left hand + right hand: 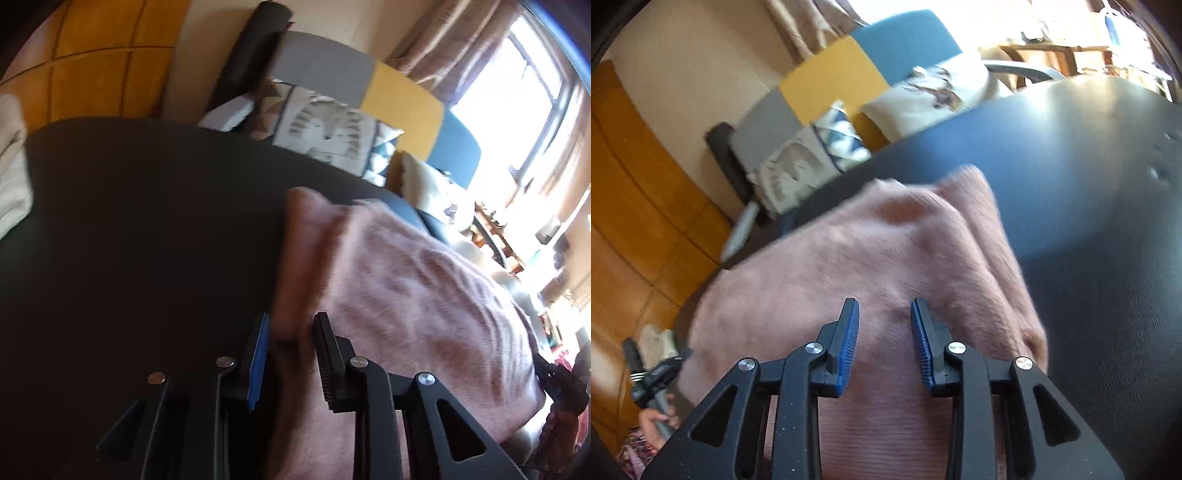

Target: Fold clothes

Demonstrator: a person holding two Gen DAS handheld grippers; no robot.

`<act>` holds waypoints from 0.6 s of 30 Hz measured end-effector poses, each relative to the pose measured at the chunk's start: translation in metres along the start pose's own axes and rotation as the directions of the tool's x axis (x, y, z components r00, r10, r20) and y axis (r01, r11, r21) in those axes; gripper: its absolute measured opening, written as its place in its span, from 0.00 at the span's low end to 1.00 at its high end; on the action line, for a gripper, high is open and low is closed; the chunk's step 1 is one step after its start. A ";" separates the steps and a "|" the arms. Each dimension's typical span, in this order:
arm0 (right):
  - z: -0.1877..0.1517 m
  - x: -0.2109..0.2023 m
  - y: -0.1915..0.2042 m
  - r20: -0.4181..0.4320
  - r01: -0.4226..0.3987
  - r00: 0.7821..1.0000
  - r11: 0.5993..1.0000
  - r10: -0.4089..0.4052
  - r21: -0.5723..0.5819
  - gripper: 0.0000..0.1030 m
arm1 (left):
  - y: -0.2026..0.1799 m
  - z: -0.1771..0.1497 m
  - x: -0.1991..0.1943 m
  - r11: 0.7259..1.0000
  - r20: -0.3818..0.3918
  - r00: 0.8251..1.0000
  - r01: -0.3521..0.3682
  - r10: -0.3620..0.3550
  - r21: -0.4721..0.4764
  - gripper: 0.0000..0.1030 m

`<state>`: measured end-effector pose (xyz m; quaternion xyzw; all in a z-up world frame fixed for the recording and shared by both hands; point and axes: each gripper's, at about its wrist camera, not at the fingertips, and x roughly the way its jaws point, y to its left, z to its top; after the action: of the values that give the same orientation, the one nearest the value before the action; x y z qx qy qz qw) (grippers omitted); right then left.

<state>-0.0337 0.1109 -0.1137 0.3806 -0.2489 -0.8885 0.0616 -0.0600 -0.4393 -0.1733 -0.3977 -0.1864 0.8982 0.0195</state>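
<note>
both grippers stand apart over one pink sweater, long axis toward the sofa.

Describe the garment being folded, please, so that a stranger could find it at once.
Start from the wide dark table in front of the patchwork sofa. On it lies a fuzzy pink sweater, partly folded, under both grippers. It is the only pink thing on the table; the cream cloth lies apart at the table's far edge.
</note>
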 end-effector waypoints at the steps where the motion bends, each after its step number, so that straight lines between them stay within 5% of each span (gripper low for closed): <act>1: -0.003 -0.001 -0.002 0.022 -0.017 1.000 1.000 0.017 0.012 0.30 | 0.006 -0.001 -0.002 1.000 -0.004 1.000 -0.009 0.009 -0.016 0.27; 4: -0.007 -0.001 -0.003 0.053 -0.023 0.998 1.000 0.022 0.017 0.30 | 0.018 -0.007 -0.013 0.998 0.010 1.000 -0.026 0.026 -0.055 0.25; 10: -0.006 -0.006 0.001 0.054 -0.016 0.998 0.999 0.014 0.044 0.31 | 0.028 -0.022 -0.032 0.991 0.054 0.996 0.081 -0.076 -0.104 0.25; 18: -0.019 -0.020 0.022 0.037 -0.131 0.991 0.991 0.131 -0.003 0.31 | 0.024 -0.044 -0.036 0.988 -0.046 0.987 0.156 -0.157 -0.017 0.25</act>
<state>-0.0081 0.0903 -0.1009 0.3468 -0.2744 -0.8895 0.1151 -0.0010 -0.4542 -0.1837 -0.4029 -0.2227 0.8830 0.0917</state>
